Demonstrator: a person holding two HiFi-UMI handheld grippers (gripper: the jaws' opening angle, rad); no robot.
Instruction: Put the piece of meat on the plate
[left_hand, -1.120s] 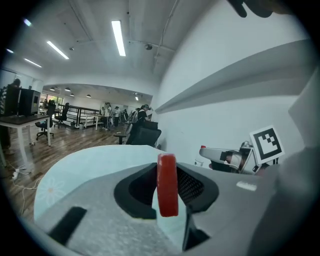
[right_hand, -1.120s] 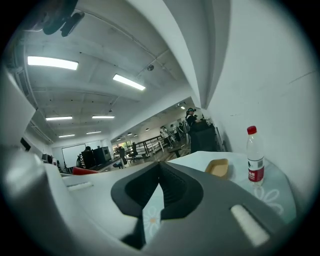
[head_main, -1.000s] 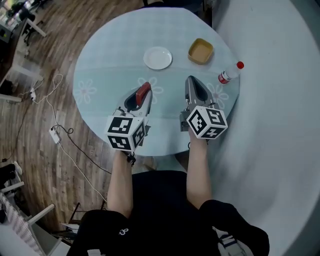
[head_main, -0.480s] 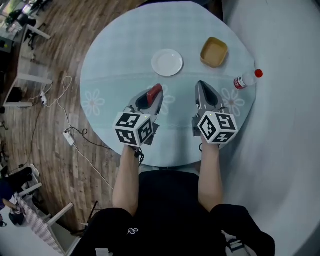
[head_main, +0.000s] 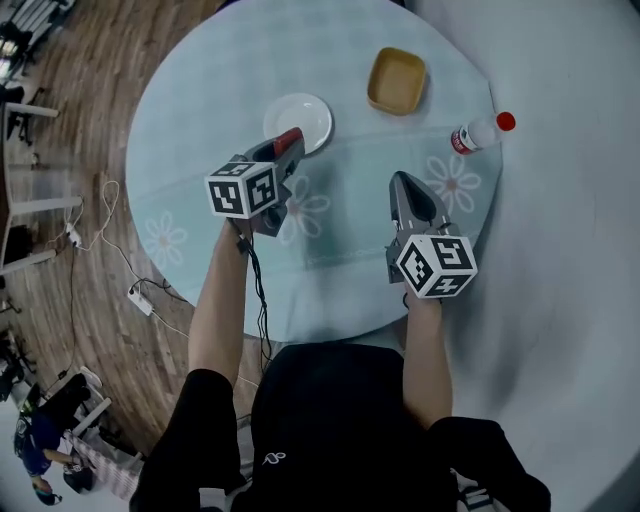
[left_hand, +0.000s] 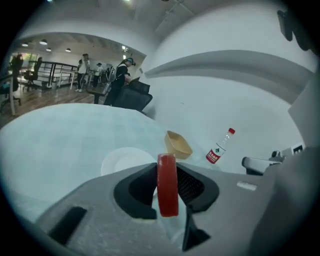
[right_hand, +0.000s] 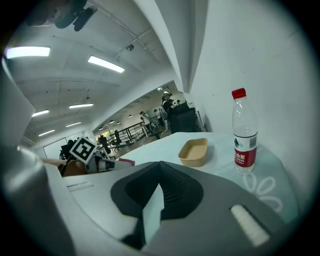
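The red piece of meat (left_hand: 167, 185) stands on edge between the jaws of my left gripper (left_hand: 166, 186), which is shut on it. In the head view that left gripper (head_main: 286, 143) reaches over the near rim of the white plate (head_main: 305, 112), with the meat (head_main: 288, 139) at its tip. The plate (left_hand: 122, 161) lies just beyond the jaws in the left gripper view. My right gripper (head_main: 409, 187) hovers over the table nearer the person, its jaws shut with nothing between them (right_hand: 159, 187).
A tan square bowl (head_main: 396, 80) sits behind and to the right of the plate. A water bottle with a red cap (head_main: 481, 130) lies near the table's right edge. The round pale-blue table (head_main: 200, 110) has flower prints. A cable (head_main: 120, 270) runs over the wooden floor at left.
My left gripper has carried the meat forward and down, from the table's middle to the plate's near rim. The right gripper has sunk a little. The head camera has shifted.
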